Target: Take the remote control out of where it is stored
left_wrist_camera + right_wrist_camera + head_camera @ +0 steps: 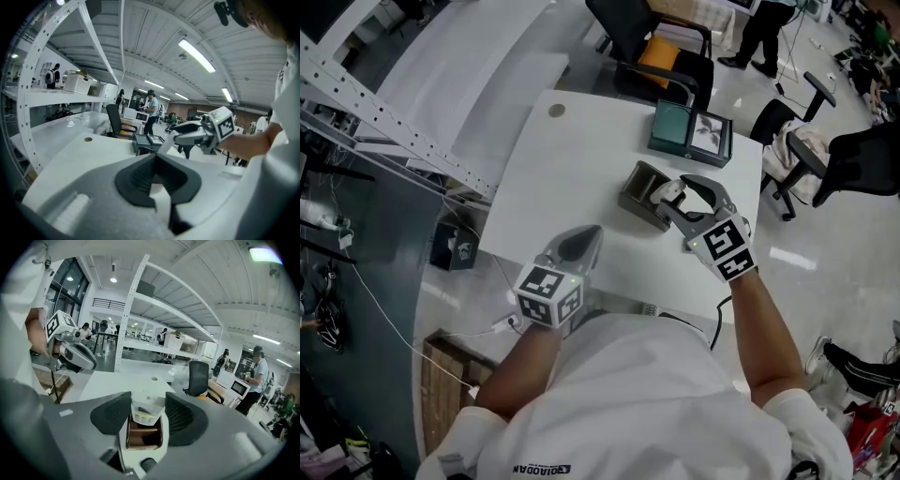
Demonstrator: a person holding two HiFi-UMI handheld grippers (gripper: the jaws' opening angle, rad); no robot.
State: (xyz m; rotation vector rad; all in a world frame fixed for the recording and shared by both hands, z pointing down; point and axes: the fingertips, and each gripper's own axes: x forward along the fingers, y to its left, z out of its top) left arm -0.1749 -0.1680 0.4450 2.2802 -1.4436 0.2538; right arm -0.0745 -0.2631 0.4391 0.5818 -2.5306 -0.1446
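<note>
Pinching a pale, slim plastic remote control [146,409] with the right gripper [147,412], dark ribbed pads pressing against its two long sides. Keeping the lower end of the remote control down inside a small brown open-topped box [142,438], nothing else showing in the brown interior. Pointing the remote control away from the gripper's camera, long axis running along the jaws, free end reaching about to the jaw tips, a band of yellowish keys facing the camera.

Seen from the head view, hovering the right gripper [671,201] over the same box [637,193], grey-brown outside and sitting on the right half of the white rectangular table [567,164], a little in from the right edge. Not making out the remote control clearly from up there, with gripper parts covering the mouth of the box.

Leaving a dark teal square case [672,127] lying flat at the far edge of the table, well apart from the box, with a pale picture panel on its right part; not telling whether anything lies in it.

Holding the left gripper [585,240] low over the near edge of the table, well to the left of the box. Pressing its jaws together at the tips in the left gripper view [155,161], gripping nothing.
</note>
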